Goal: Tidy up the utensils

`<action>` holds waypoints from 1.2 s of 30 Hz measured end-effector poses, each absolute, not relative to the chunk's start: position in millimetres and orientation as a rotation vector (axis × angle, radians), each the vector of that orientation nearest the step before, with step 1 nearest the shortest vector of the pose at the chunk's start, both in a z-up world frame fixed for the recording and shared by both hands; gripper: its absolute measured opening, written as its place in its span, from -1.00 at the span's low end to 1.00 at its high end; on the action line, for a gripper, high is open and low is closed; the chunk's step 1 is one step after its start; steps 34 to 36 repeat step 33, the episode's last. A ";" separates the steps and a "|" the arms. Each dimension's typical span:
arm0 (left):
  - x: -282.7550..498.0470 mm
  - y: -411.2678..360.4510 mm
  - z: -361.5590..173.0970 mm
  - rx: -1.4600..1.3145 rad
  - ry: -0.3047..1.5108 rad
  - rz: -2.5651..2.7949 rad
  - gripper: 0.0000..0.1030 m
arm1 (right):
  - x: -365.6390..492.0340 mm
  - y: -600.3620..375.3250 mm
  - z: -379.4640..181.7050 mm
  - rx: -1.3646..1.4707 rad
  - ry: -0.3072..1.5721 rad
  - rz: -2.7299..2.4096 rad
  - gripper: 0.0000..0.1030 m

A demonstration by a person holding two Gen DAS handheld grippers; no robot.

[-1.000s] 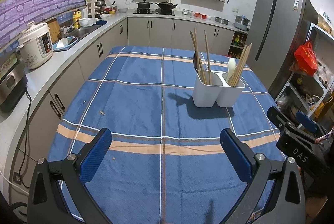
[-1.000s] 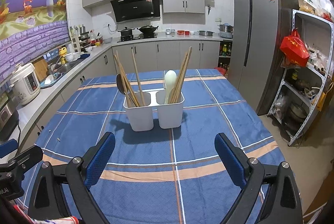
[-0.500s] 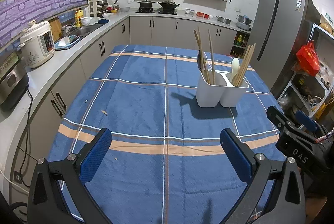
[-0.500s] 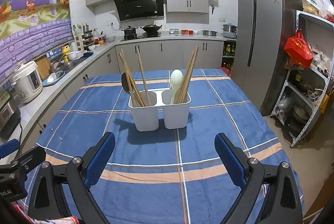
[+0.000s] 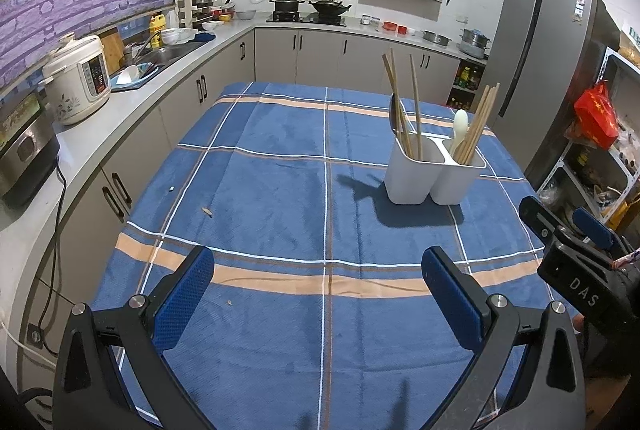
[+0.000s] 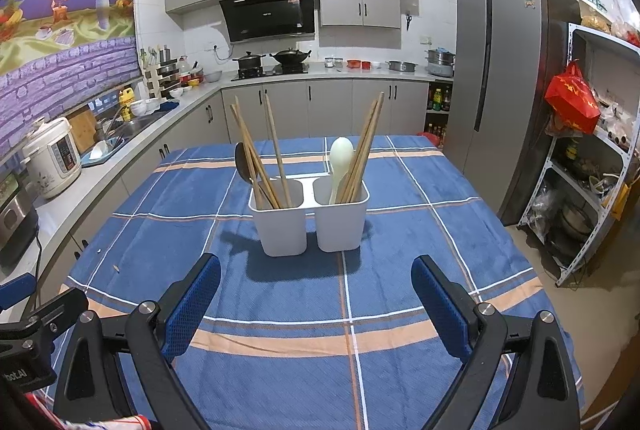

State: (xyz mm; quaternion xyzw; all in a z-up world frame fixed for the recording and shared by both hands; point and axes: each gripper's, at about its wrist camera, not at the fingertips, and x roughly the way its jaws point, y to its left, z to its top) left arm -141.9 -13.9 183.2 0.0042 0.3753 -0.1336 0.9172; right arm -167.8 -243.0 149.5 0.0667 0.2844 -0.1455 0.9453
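Note:
A white two-compartment utensil holder (image 6: 308, 220) stands upright on the blue plaid tablecloth (image 6: 344, 310). Its left compartment holds wooden chopsticks (image 6: 272, 157) and a dark spoon (image 6: 242, 163). Its right compartment holds a pale spoon (image 6: 340, 161) and more chopsticks (image 6: 366, 145). The holder also shows in the left wrist view (image 5: 434, 169), far right of centre. My left gripper (image 5: 320, 294) is open and empty, well short of the holder. My right gripper (image 6: 316, 302) is open and empty, just in front of the holder.
A grey counter (image 5: 120, 101) with a rice cooker (image 5: 78, 77) and sink runs along the left. A fridge (image 6: 508, 85) and a metal shelf (image 6: 592, 169) stand on the right. Small crumbs (image 5: 207, 211) lie on the cloth.
Both grippers have drawn back and risen slightly, so the holder looks a little farther and lower. Both stay open and empty.

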 end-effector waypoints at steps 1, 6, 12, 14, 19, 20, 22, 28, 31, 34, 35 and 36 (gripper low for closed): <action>-141.2 -12.4 182.2 0.010 0.773 -0.269 1.00 | -167.4 -242.7 148.3 0.139 0.579 -0.295 0.91; -140.0 -9.0 169.2 0.027 0.797 -0.239 1.00 | -157.6 -246.0 133.7 0.160 0.599 -0.291 0.91; -132.1 -9.5 146.0 0.023 0.872 -0.204 1.00 | -151.3 -252.5 111.1 0.184 0.661 -0.286 0.91; -130.5 -15.6 139.5 0.023 0.892 -0.208 1.00 | -153.4 -256.5 105.4 0.181 0.676 -0.292 0.91; -128.4 -41.4 129.9 0.045 0.927 -0.253 1.00 | -158.8 -272.8 99.8 0.183 0.690 -0.317 0.91; -128.3 -47.0 128.6 0.051 0.931 -0.260 1.00 | -159.4 -276.6 98.5 0.185 0.693 -0.321 0.91; -127.6 -58.3 126.2 0.066 0.938 -0.273 1.00 | -160.2 -283.1 96.2 0.190 0.698 -0.326 0.91; -119.5 -87.5 120.9 0.077 0.959 -0.283 1.00 | -154.9 -311.0 86.9 0.210 0.726 -0.325 0.91; -114.0 -102.5 116.5 0.075 0.982 -0.295 1.00 | -149.0 -321.5 82.9 0.210 0.743 -0.315 0.91; -109.9 -111.6 112.9 0.070 0.998 -0.303 1.00 | -143.4 -328.5 79.5 0.205 0.754 -0.306 0.91; -109.9 -111.6 112.9 0.070 0.998 -0.303 1.00 | -143.4 -328.5 79.5 0.205 0.754 -0.306 0.91; -109.9 -111.6 112.9 0.070 0.998 -0.303 1.00 | -143.4 -328.5 79.5 0.205 0.754 -0.306 0.91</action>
